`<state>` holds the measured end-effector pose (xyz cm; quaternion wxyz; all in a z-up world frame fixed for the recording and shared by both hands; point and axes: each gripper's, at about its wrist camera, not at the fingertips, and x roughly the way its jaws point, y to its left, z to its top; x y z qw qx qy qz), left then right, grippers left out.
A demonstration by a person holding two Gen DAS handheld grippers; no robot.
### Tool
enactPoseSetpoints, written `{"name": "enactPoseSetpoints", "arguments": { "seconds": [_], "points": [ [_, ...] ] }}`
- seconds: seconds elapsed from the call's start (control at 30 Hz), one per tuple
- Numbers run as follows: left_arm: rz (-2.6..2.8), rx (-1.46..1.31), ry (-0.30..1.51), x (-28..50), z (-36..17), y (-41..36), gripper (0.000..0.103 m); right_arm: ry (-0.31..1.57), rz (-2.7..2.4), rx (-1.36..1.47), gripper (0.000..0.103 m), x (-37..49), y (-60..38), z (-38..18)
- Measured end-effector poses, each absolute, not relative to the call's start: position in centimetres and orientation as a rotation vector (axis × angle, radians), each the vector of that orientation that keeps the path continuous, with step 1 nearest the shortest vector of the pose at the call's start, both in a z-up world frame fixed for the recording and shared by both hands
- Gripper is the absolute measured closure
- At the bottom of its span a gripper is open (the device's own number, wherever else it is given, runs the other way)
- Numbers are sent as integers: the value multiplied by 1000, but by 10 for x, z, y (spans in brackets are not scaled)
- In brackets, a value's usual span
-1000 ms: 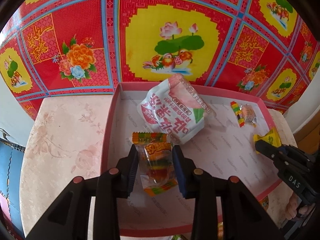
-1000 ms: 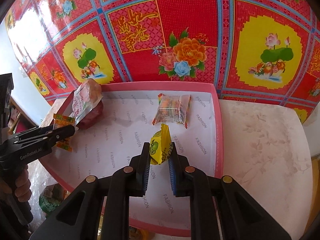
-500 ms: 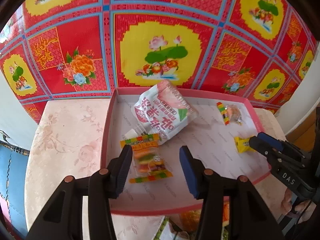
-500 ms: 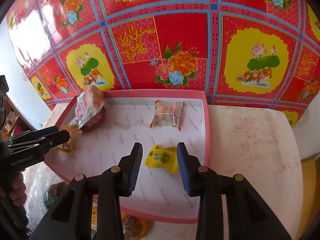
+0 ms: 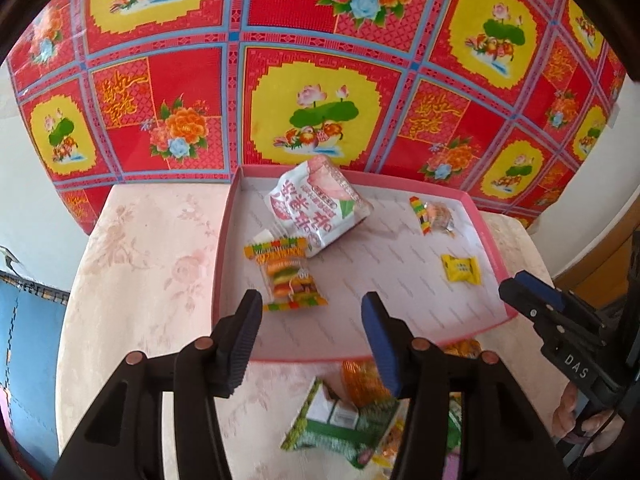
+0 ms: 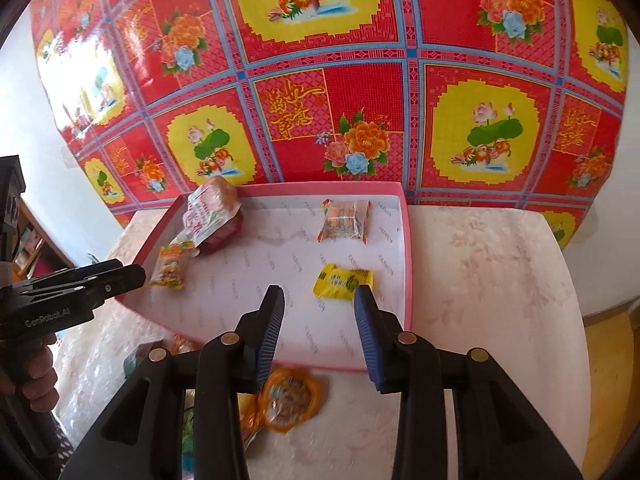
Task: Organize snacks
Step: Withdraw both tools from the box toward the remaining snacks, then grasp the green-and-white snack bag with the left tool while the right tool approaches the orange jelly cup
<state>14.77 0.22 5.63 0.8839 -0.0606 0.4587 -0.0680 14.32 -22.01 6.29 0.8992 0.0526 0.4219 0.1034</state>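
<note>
A pink-rimmed tray (image 5: 224, 248) (image 6: 408, 264) sits on the table and holds several snacks. A burger gummy pack (image 5: 290, 276) (image 6: 170, 266) lies at its front left beside a white and red bag (image 5: 316, 204) (image 6: 212, 212). A yellow candy (image 5: 461, 269) (image 6: 342, 281) and a small clear pack (image 5: 434, 214) (image 6: 345, 220) lie to the right. My left gripper (image 5: 311, 312) is open and empty above the tray's front edge. My right gripper (image 6: 319, 308) is open and empty, just short of the yellow candy.
Loose snacks lie on the table in front of the tray: a green pack (image 5: 352, 420), an orange round pack (image 5: 360, 376) (image 6: 288, 398). A red patterned cloth (image 5: 320, 60) hangs behind. The marbled table (image 6: 500, 280) extends to the right and left of the tray.
Both grippers have opened, let go of the burger gummy pack and the yellow candy in the tray, and pulled back and up toward the tray's front edge.
</note>
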Motion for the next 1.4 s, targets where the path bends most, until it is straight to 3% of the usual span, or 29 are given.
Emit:
{"name": "enactPoseSetpoints", "arguments": {
  "seconds": [0.43,1.4],
  "points": [
    [-151,-108,999,117,47,0,41,900,207,142,65,104,-219,63],
    [-190,-94,1049,100,17,-14,38,943,192,182,65,76,-233,48]
  ]
}}
